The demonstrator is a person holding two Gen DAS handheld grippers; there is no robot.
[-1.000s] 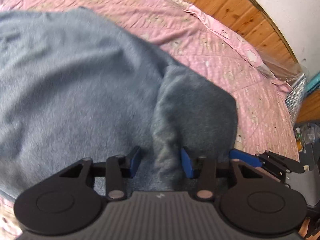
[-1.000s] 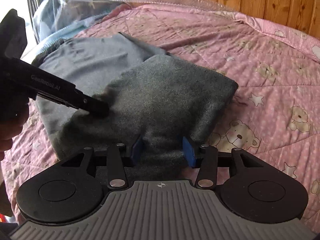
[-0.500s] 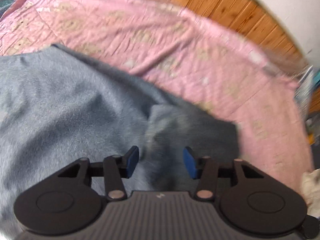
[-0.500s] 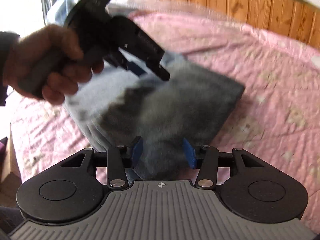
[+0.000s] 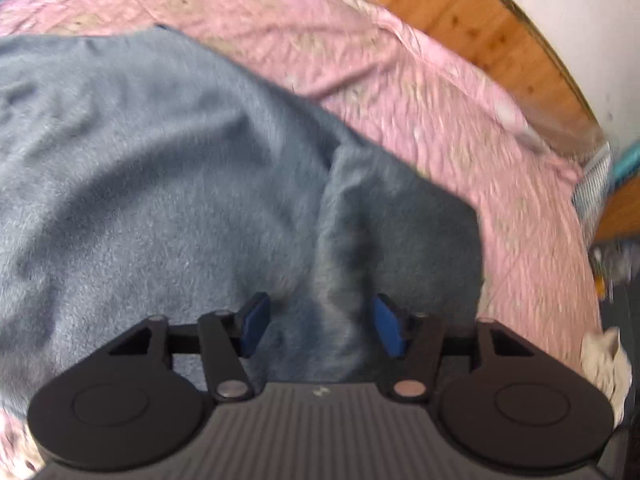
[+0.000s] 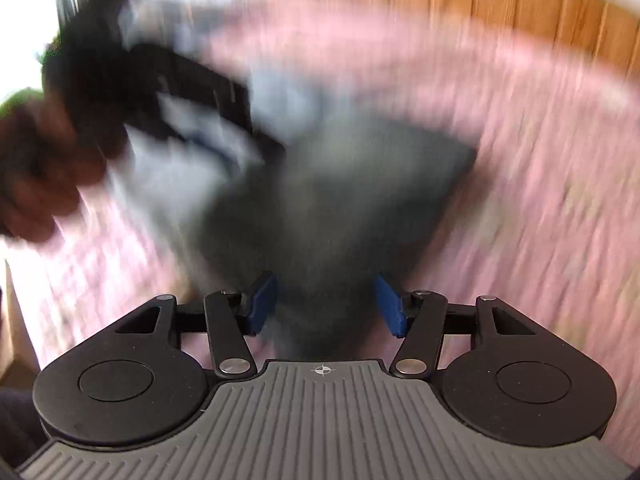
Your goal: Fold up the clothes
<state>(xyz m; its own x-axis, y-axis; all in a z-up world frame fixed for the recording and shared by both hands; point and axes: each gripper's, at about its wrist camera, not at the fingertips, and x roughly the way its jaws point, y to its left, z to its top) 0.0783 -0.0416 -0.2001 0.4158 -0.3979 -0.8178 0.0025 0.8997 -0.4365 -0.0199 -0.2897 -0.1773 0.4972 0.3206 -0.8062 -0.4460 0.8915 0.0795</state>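
Left wrist view shows the soft, limp grey garment [image 5: 168, 208] lying part-folded on the pink bedspread [image 5: 400, 80], left gripper [image 5: 320, 326] fingers apart around a raised fold, right gripper [image 6: 326, 306] fingers opening, unpinched; best grasped at a hem corner.

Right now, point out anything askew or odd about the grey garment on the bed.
The grey garment is not flat: a raised ridge runs between the main panel and the folded-over flap. The pink quilt under it is wrinkled. No damage shows.
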